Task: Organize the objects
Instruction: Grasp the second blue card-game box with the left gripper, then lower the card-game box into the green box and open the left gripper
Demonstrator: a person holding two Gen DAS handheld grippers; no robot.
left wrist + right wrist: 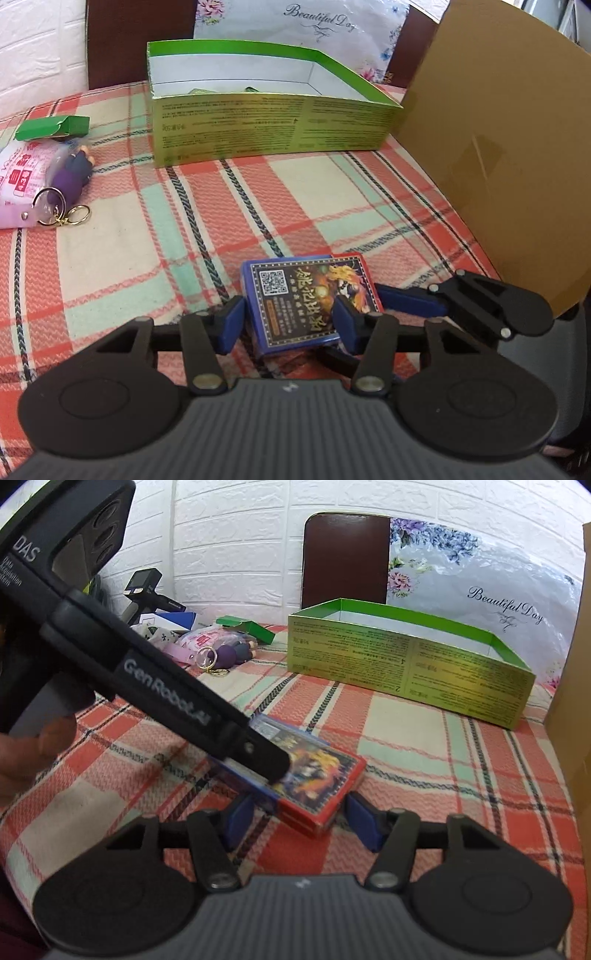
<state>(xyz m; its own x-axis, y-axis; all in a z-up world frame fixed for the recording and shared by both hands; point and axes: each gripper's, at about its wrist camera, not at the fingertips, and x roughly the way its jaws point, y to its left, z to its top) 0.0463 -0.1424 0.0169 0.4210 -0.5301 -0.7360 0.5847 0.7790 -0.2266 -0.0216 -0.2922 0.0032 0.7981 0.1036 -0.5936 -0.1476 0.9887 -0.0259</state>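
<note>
Two card packs lie stacked and askew on the plaid cloth. The blue card pack [291,299] lies on top, and my left gripper [290,306] is shut on its two long sides. Under it and to the right is the red card pack [321,794]. My right gripper [301,812] is open around the red pack's near end, with a gap at the left pad. In the left wrist view one of its blue fingers [406,301] lies beside the red pack [364,280]. The left gripper's body [166,686] crosses the right wrist view and hides part of the blue pack [273,731].
A long open green box [258,122] stands at the back, in front of a chair back [343,557] and a floral bag [480,590]. A cardboard sheet [498,147] walls the right side. At the left lie a purple doll keychain [72,173], a pink packet [26,173] and a small green carton [55,125].
</note>
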